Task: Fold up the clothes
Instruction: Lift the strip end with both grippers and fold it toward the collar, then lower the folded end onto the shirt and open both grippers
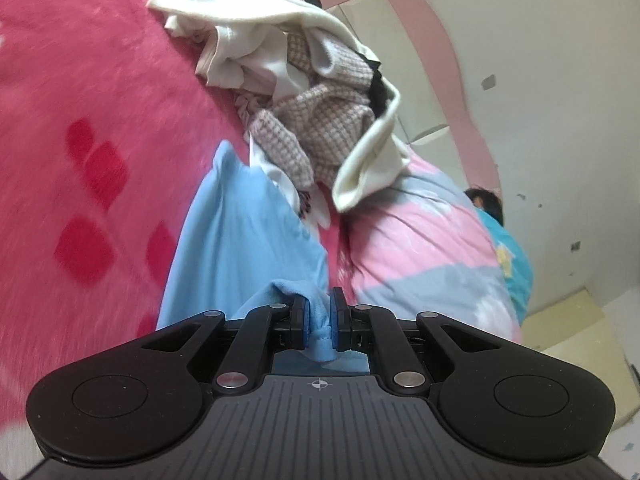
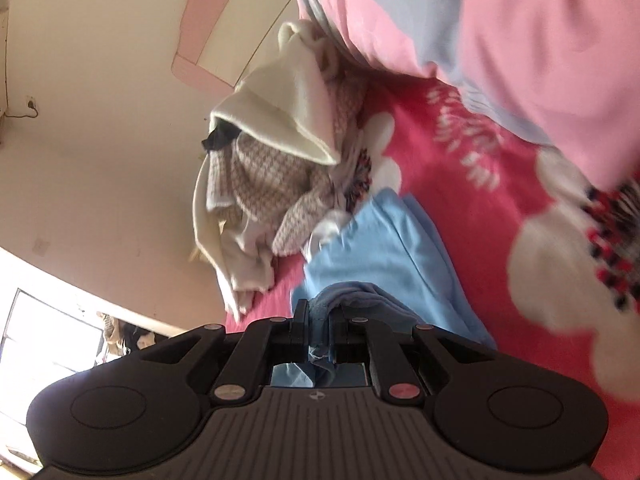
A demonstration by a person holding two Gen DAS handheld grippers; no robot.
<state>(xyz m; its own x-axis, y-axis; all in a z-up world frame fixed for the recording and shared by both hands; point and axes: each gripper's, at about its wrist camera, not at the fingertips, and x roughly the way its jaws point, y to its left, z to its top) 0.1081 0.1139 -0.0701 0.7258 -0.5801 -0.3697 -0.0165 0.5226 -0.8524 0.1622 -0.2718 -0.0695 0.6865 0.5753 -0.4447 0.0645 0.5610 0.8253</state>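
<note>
Left wrist view, left to right: red fleece blanket (image 1: 80, 140) with darker red diamond shapes covers the bed. Light blue garment (image 1: 240, 240) lies on it, running from the bottom centre up toward the clothes pile (image 1: 304, 92). Left gripper (image 1: 320, 320) is pinched on a bunched edge of the blue garment; cloth is squeezed between the blue pads (image 1: 306, 322), jaws nearly together. Pile holds a cream fleece piece on top, a pink-beige checked knit under it, white cloth, and a bit of black fabric at the upper edge. The blue garment's far end touches the pile. To the right, a pink and grey-blue quilt (image 1: 420, 240) is humped up beside the pile. A pink headboard (image 1: 440, 40) stands against the wall behind. At far right there's someone's dark hair and turquoise top (image 1: 516, 264), partly hidden by the quilt.

Right wrist view, left to right: bright window (image 2: 44, 340), cream wall, wall socket with cord (image 2: 30, 106). Same clothes pile (image 2: 280, 160) at centre, cream piece draped over the checked knit. Blue garment (image 2: 380, 248) is smooth and plain, creased near the grasp. Right gripper (image 2: 322, 320) is clamped on a gathered fold of it, jaws close together. Blanket (image 2: 460, 220) here shows white flower print. Quilt (image 2: 520, 40) at upper right.

No readable writing or labels on anything. Image slightly blurred.
</note>
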